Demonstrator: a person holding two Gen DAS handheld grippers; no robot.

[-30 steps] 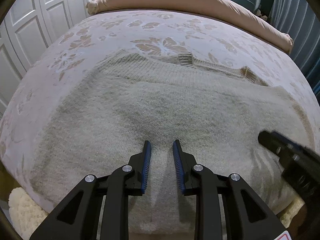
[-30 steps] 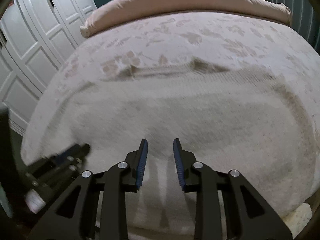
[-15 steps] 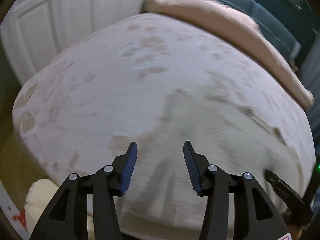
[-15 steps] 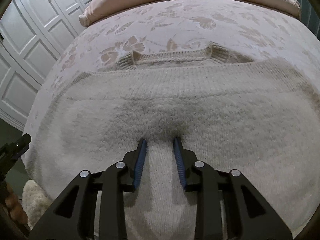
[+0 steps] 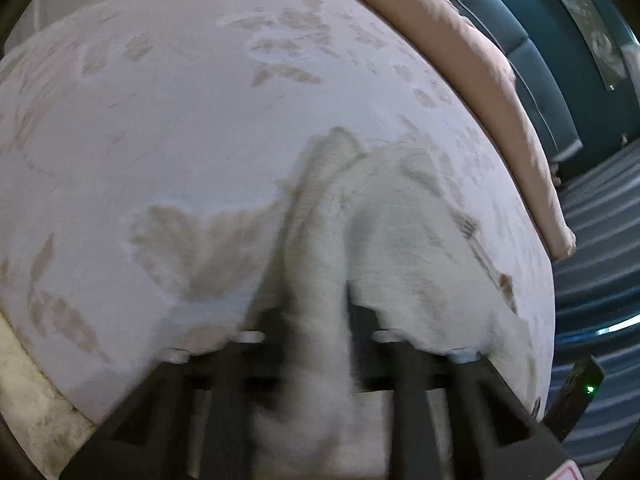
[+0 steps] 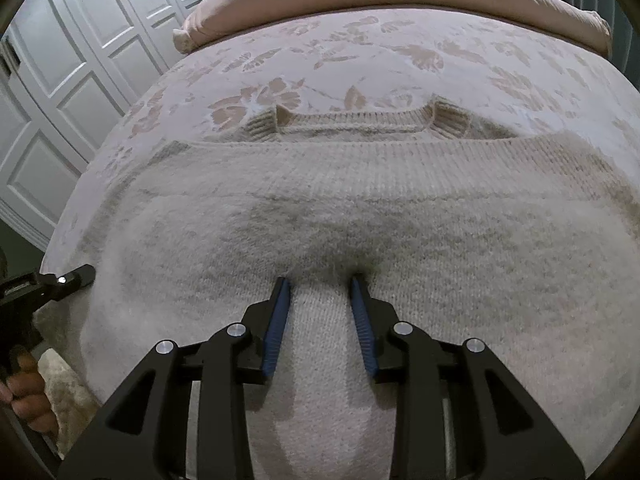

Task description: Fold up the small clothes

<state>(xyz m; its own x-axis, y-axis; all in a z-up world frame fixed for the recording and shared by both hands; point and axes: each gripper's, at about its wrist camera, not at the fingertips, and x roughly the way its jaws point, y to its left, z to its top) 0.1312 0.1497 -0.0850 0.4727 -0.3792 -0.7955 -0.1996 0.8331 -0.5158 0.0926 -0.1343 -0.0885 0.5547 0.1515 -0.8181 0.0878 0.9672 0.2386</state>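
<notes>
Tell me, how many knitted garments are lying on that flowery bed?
1: a cream knitted sweater spread across the near part of the floral bedspread, pinched by both the right gripper and the left gripper. More could be hidden underneath.

Left wrist view's smeared with blur: the left gripper [image 5: 316, 320] is a dark shape, its fingertips buried under a fold of the sweater [image 5: 320, 264], so their gap can't be read. In the right wrist view the sweater's near hem drops out of frame below the right gripper [image 6: 322, 284], right edge cropped too.
</notes>
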